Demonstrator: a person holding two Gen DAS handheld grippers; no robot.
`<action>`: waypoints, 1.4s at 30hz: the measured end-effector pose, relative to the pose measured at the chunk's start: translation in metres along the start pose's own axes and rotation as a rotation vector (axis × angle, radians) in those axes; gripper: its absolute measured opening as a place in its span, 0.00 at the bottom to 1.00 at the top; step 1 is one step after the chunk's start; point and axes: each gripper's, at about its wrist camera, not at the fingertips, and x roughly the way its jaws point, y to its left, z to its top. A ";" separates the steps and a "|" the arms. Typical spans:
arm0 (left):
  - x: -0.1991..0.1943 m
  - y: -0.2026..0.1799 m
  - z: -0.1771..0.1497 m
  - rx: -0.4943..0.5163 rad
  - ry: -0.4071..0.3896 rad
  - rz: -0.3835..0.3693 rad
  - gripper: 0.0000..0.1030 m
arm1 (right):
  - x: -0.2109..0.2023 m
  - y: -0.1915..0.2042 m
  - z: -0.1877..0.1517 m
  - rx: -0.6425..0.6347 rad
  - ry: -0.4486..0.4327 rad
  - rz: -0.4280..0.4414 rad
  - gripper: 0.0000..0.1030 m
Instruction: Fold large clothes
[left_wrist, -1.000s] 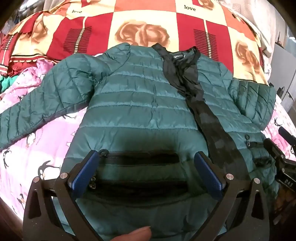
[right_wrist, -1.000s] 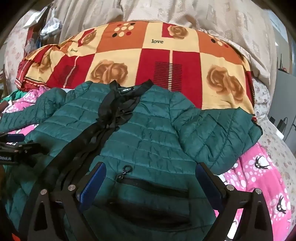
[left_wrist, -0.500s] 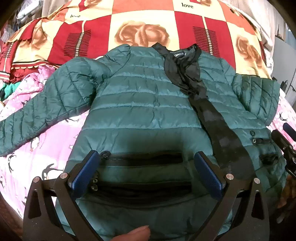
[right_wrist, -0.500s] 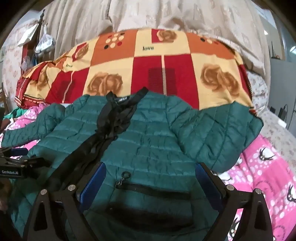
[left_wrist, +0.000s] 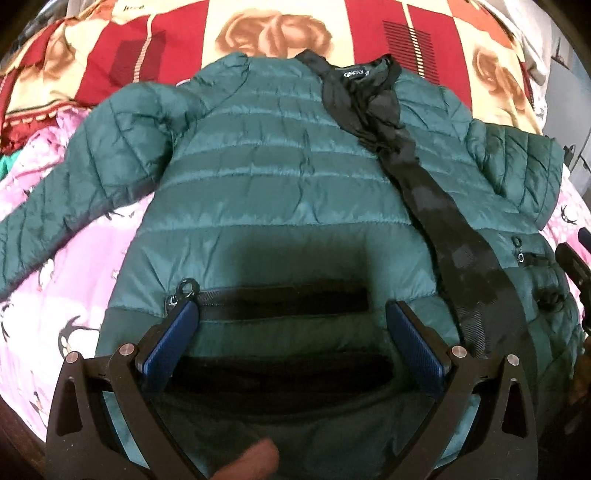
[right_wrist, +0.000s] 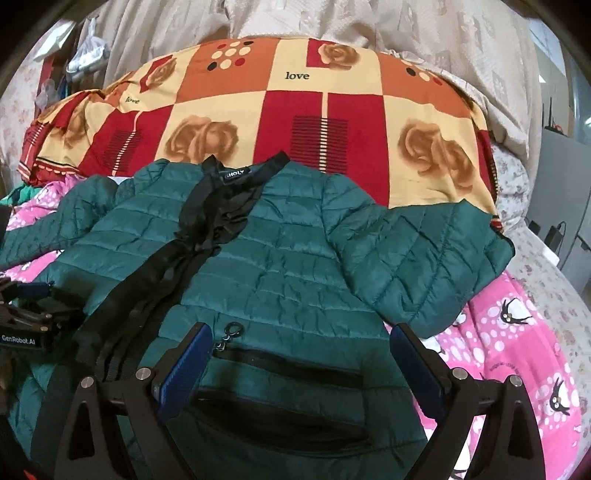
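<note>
The green jacket (left_wrist: 280, 177) lay spread front-up on the pink sheet (right_wrist: 517, 332), directly ahead of both tools, its 2 sleeves out to the sides. The left gripper (left_wrist: 291, 332) and right gripper (right_wrist: 299, 354) hovered over the hem, jaws wide and empty. No fold looked made, so all the folding seemed left.

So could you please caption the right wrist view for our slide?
Open right tongs over a green jacket spread on the bed.
</note>
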 end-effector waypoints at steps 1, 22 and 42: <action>0.000 0.000 0.000 -0.001 0.001 -0.003 1.00 | 0.000 0.000 0.000 -0.004 0.000 -0.005 0.93; -0.001 0.000 -0.003 -0.016 -0.024 -0.002 1.00 | 0.015 0.002 -0.006 0.022 0.076 0.043 0.93; -0.002 0.000 -0.003 -0.020 -0.028 -0.003 1.00 | 0.014 0.002 -0.004 0.026 0.066 0.035 0.93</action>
